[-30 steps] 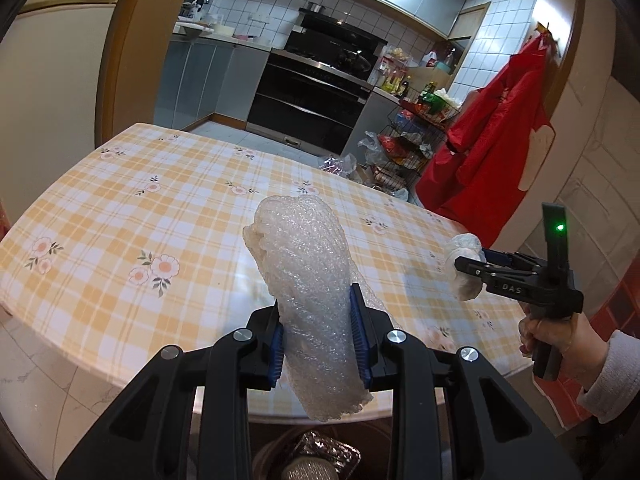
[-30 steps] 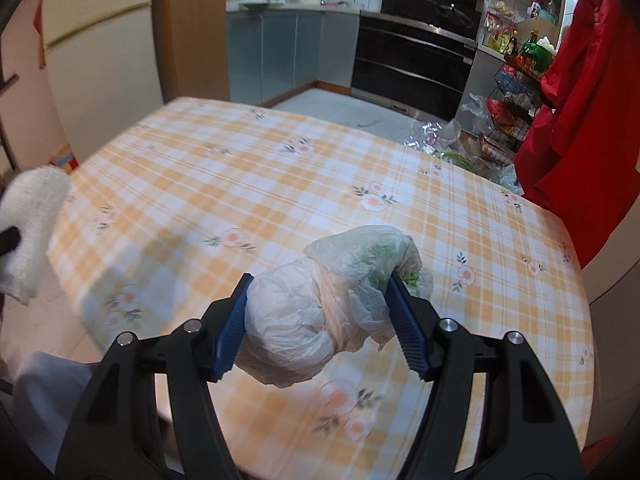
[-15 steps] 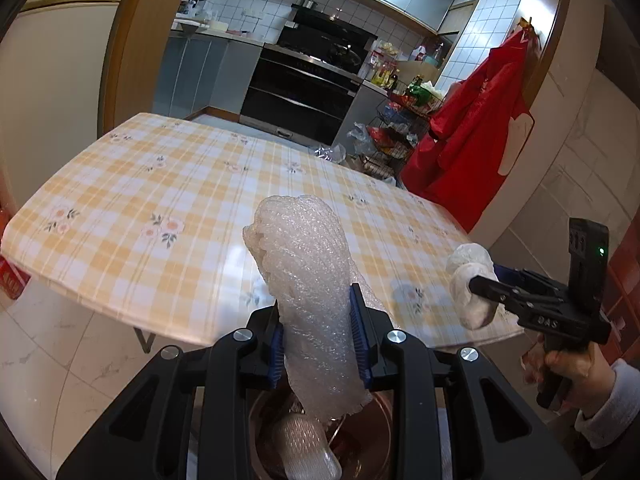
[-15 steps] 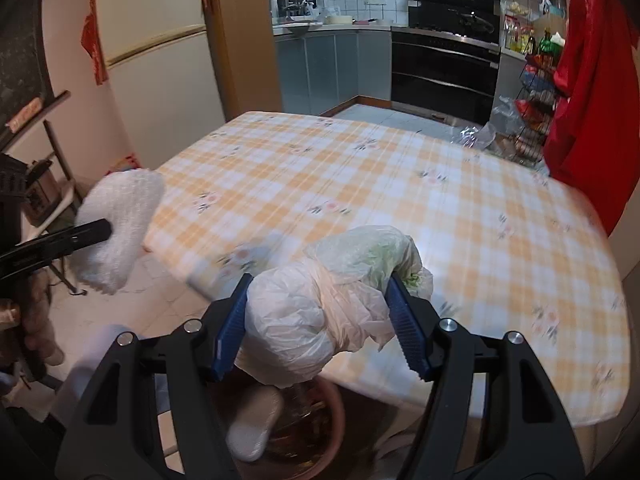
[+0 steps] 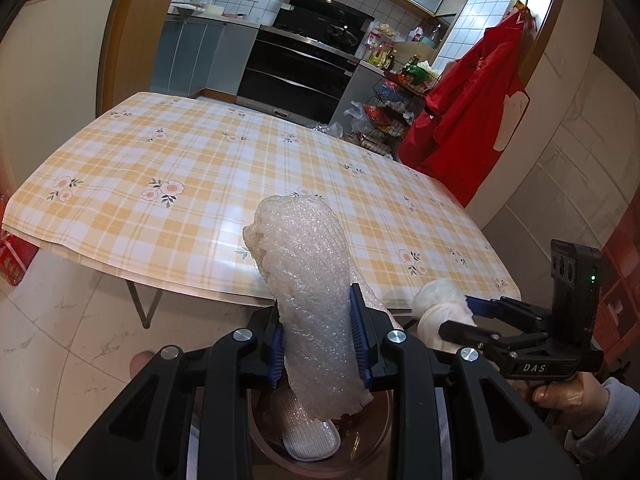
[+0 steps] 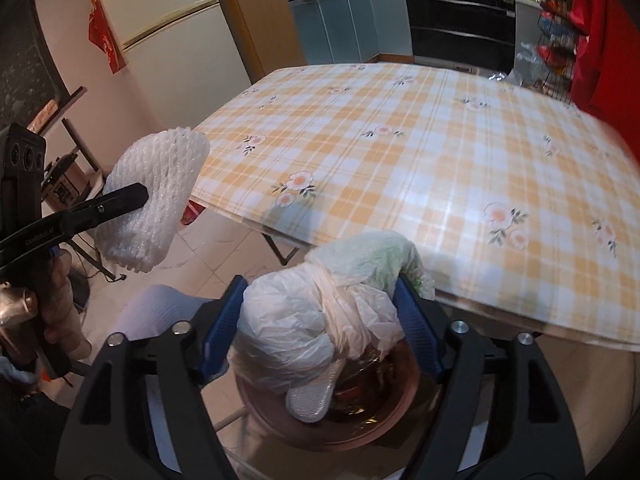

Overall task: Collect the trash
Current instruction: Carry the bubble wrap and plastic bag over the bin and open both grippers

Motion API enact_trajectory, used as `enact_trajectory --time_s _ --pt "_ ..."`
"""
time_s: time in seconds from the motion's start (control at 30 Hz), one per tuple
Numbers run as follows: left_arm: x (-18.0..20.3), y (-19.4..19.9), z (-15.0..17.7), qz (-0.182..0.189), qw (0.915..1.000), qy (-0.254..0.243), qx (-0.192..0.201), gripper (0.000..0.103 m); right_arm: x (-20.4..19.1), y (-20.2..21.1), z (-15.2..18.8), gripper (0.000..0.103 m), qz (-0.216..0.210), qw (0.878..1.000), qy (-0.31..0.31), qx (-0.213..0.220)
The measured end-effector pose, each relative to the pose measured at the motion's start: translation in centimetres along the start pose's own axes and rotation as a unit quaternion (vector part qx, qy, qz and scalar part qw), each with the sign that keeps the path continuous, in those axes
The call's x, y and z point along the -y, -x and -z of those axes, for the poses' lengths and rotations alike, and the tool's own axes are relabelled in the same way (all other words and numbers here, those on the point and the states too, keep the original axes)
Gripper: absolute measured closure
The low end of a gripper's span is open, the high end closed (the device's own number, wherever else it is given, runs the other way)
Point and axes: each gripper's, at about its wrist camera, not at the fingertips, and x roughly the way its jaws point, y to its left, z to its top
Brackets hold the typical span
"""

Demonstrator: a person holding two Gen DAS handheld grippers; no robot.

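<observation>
My left gripper [image 5: 318, 338] is shut on a long roll of white foam wrap [image 5: 308, 280], which also shows in the right wrist view [image 6: 152, 200]. My right gripper [image 6: 320, 328] is shut on a knotted white plastic bag [image 6: 324, 316] with green scraps inside; it also shows in the left wrist view [image 5: 438, 312]. Both hang over a round brown trash bin [image 6: 384, 420] on the floor in front of the table, seen in the left wrist view too [image 5: 380, 432]. The bin holds a white foam piece [image 6: 312, 394] and other rubbish.
A table with a yellow checked floral cloth [image 5: 224, 184] stands just beyond the bin, its front edge close to both grippers. A folding table leg [image 5: 142, 304] stands on the pale tiled floor. A red garment [image 5: 472, 112] hangs at the right. Kitchen cabinets and an oven [image 5: 296, 76] lie behind.
Both grippers have drawn back from above the table and down past its front edge, still holding their loads. The trash bin has come into view beneath them.
</observation>
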Motion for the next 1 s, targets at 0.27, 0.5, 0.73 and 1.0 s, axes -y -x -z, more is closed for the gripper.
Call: enact_trajectory --time_s 0.27,0.5,0.73,1.0 --pt "0.2 -0.7 0.3 0.004 0.9999 -0.002 -0.014 0.075 -0.7 2.0 -1.6 0.006 0.005 0.999 0.022 0.033" --pt "1.2 -2.2 1.3 0.014 0.9984 -0.022 -0.051 0.074 -0.1 3.8 -3.1 0.006 0.057 0.996 0.036 0.059" --pt "2.2 -4.2 2.5 0.024 0.9949 -0.04 -0.09 0.056 1.9 4.6 -3.0 0.006 0.077 0.995 0.01 0.069" --pt "0.7 -5.6 3.1 0.003 0.9931 -0.006 -0.117 0.024 2.9 4.3 -2.2 0.006 0.1 0.993 -0.002 0.063"
